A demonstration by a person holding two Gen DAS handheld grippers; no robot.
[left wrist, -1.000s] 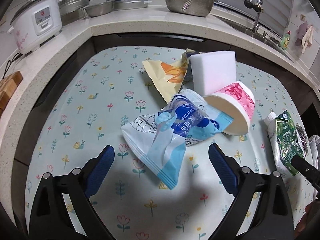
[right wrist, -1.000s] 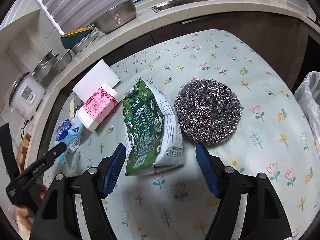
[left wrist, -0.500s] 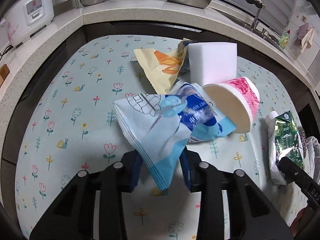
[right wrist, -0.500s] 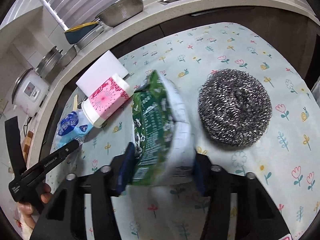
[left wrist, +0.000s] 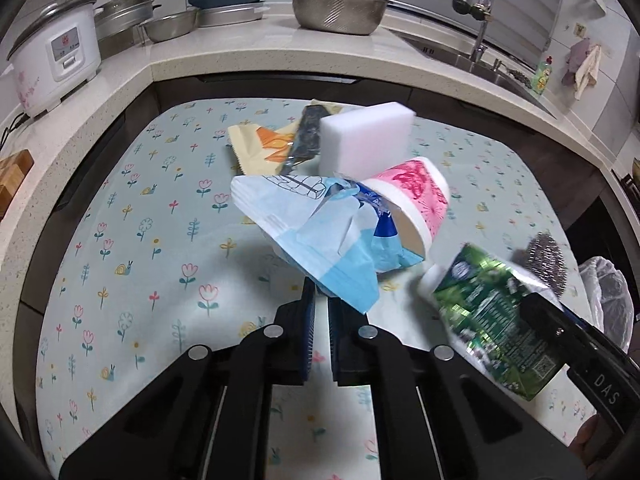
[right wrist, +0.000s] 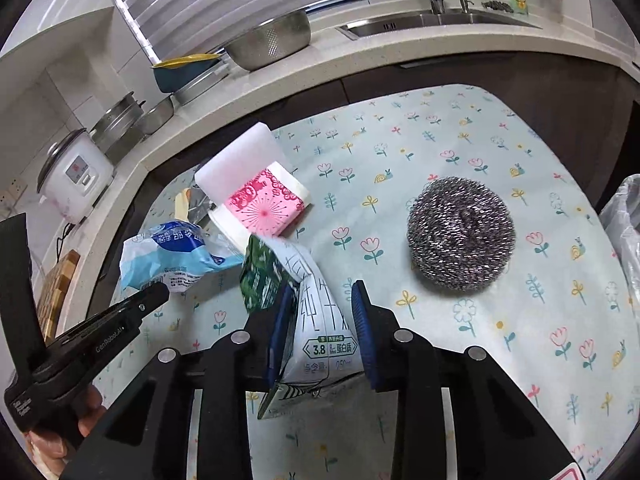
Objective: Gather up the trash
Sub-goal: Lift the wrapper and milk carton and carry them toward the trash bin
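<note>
My left gripper (left wrist: 321, 294) is shut on the corner of a blue and white wet-wipe wrapper (left wrist: 316, 226) and holds it above the flowered tablecloth (left wrist: 160, 216). My right gripper (right wrist: 320, 300) is shut on a green and white milk carton (right wrist: 316, 312), lifted off the cloth; the carton also shows in the left wrist view (left wrist: 492, 316). The wrapper shows at the left of the right wrist view (right wrist: 172, 256). A pink paper cup (left wrist: 416, 204) lies on its side behind the wrapper. A yellow snack wrapper (left wrist: 264, 146) lies further back.
A white sponge block (left wrist: 366, 138) sits against the cup. A steel wool scrubber (right wrist: 460, 234) lies right of the carton. A clear plastic bag (right wrist: 624, 224) hangs at the table's right edge. A counter with a rice cooker (left wrist: 56, 66), bowls and a sink surrounds the table.
My left gripper closed on the wet-wipe wrapper and raised it. My right gripper closed on the milk carton and lifted it off the cloth.
</note>
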